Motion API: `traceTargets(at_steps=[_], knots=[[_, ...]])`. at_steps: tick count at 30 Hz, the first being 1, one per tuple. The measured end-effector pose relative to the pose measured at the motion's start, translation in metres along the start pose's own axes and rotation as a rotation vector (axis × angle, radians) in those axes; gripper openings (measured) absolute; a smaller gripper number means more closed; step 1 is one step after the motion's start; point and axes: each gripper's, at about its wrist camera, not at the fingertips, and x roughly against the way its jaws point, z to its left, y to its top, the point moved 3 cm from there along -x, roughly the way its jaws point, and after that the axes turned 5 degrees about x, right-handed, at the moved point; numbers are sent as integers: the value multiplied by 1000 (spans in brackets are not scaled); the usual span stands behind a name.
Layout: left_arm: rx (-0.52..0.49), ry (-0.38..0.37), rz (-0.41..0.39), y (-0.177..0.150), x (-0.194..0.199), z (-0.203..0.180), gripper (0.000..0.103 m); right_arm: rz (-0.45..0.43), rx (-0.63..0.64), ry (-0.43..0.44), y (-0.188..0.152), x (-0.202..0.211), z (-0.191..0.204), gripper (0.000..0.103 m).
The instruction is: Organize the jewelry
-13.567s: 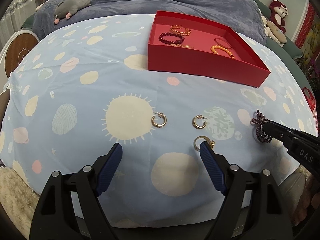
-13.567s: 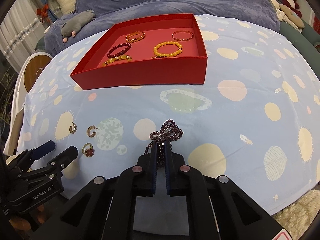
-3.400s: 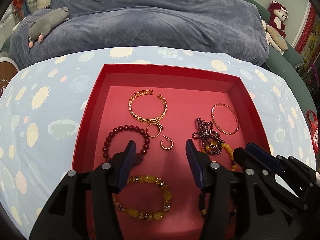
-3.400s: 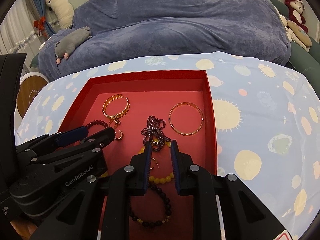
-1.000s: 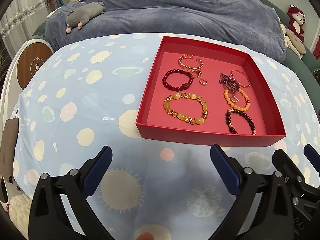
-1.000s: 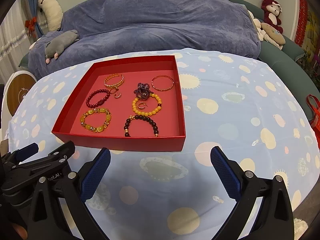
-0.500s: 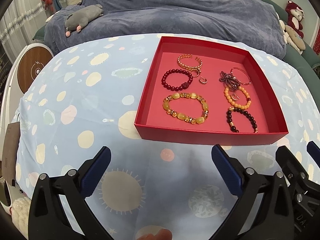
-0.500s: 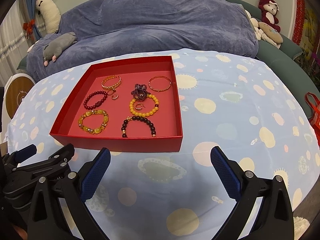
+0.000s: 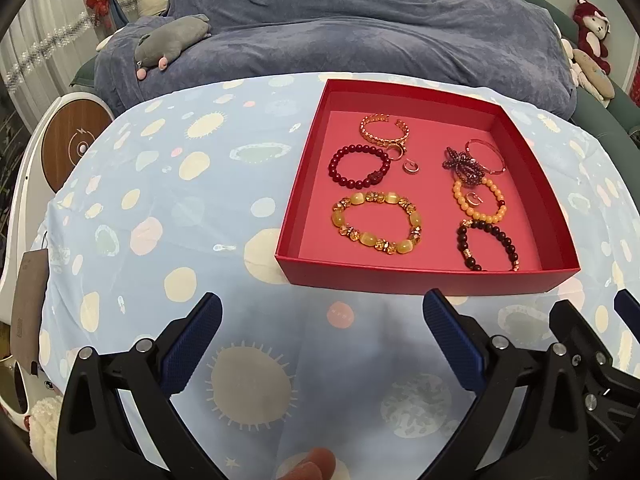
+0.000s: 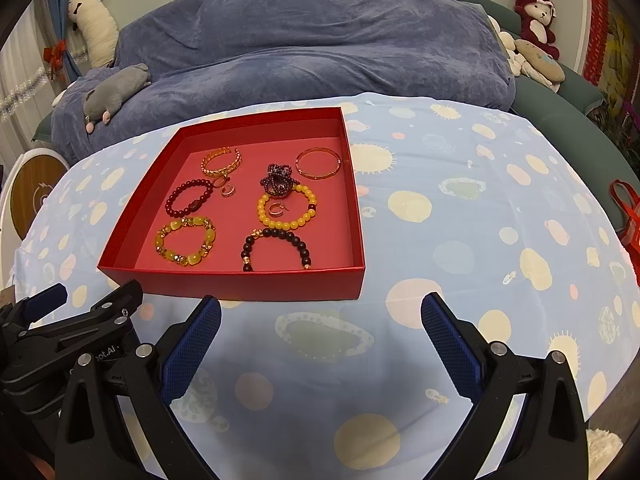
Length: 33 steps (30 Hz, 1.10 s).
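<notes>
A red tray (image 9: 420, 276) (image 10: 240, 288) sits on the blue spotted tablecloth. It holds several bracelets: a yellow beaded one (image 9: 376, 222) (image 10: 185, 241), a dark red one (image 9: 359, 165), an orange one (image 10: 287, 207), a dark brown one (image 10: 276, 249), a gold chain cuff (image 9: 384, 130), a thin gold bangle (image 10: 318, 163) and a purple bead bundle (image 9: 462, 166) (image 10: 278, 180). Small hoop earrings (image 9: 411, 166) (image 10: 275, 209) lie among them. My left gripper (image 9: 322, 344) and right gripper (image 10: 320, 344) are both wide open and empty, in front of the tray.
A blue-covered sofa (image 10: 320, 40) runs behind the table, with a grey plush (image 9: 172, 40) and soft toys (image 10: 536, 12) on it. A round wooden-faced device (image 9: 76, 148) stands at the left. A red bag (image 10: 628, 216) hangs at the right edge.
Both grippers have stayed open and drawn slightly back from the tray. The jewelry in the tray has not moved.
</notes>
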Motion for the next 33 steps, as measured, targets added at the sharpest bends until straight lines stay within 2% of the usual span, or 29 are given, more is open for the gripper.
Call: traceTargets(at_steps=[33], knots=[[-9, -5, 13, 1, -1, -2, 96, 6, -2, 0, -3, 0, -1, 97]])
